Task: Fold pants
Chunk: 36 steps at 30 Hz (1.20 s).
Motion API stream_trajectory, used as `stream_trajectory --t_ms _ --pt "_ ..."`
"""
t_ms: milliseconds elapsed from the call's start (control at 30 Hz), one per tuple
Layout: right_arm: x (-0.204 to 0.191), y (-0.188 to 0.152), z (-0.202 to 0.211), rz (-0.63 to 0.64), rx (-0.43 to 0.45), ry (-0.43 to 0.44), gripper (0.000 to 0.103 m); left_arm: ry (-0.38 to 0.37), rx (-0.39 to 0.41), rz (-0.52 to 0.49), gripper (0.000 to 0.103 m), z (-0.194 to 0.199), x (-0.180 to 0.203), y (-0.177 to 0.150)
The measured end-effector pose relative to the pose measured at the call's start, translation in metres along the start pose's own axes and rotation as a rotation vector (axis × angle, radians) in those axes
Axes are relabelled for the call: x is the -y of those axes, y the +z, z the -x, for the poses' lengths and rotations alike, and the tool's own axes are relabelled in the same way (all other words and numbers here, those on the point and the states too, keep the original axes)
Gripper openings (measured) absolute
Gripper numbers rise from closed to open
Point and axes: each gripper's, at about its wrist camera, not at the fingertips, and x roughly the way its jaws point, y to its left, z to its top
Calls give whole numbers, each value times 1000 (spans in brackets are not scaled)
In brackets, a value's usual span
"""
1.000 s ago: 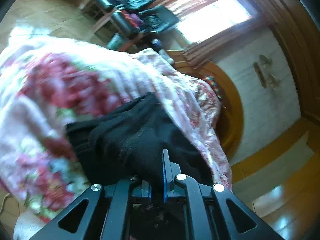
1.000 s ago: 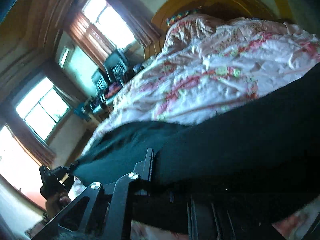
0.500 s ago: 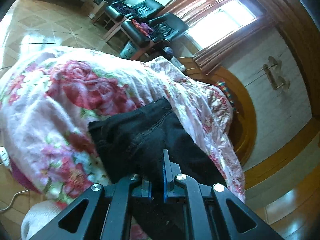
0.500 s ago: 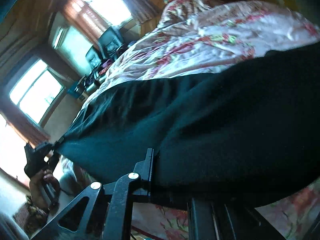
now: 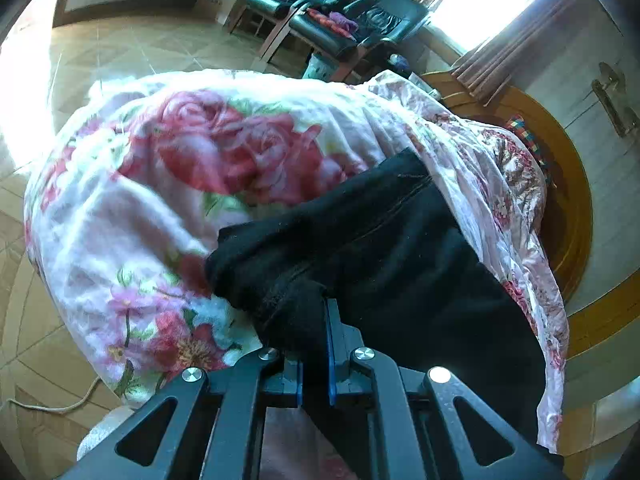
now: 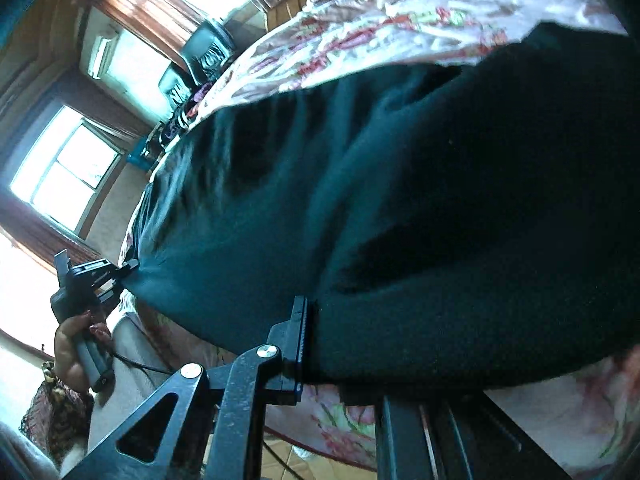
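The black pants (image 5: 384, 248) lie stretched over a pink floral bedspread (image 5: 168, 184). At the bottom of the left wrist view, my left gripper (image 5: 314, 344) is shut on a bunched edge of the cloth. In the right wrist view the pants (image 6: 400, 200) fill most of the frame and drape over my right gripper (image 6: 320, 320). It is shut on their near edge, and only its left finger (image 6: 300, 332) shows. Far left in that view, a hand (image 6: 76, 344) holds the left gripper (image 6: 128, 266) pinching the other end, with the cloth taut between the two.
The bedspread (image 6: 392, 20) covers the whole bed. A curved wooden headboard (image 5: 576, 216) stands at the far right. Black armchairs (image 5: 372, 20) with clothes sit by a window past the bed. Tiled floor (image 5: 100, 52) lies to the left, with a cord (image 5: 52, 406) on it.
Both grippers have tipped downward and the right one has sunk. The pants have come down toward the bedspread and spread wider across it. Both grips have held.
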Motion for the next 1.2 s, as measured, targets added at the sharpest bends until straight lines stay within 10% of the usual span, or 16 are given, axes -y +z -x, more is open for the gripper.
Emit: stream_trajectory --t_ms 367,733,1200 --pt "1 -7 -14 -8 -53 18 12 146 95 -62 22 14 9 -8" --pt "2 -4 4 -80 -30 66 34 241 448 -46 44 90 20 -26" --pt "104 15 110 -407 272 -94 56 -247 6 -643 51 12 185 -126"
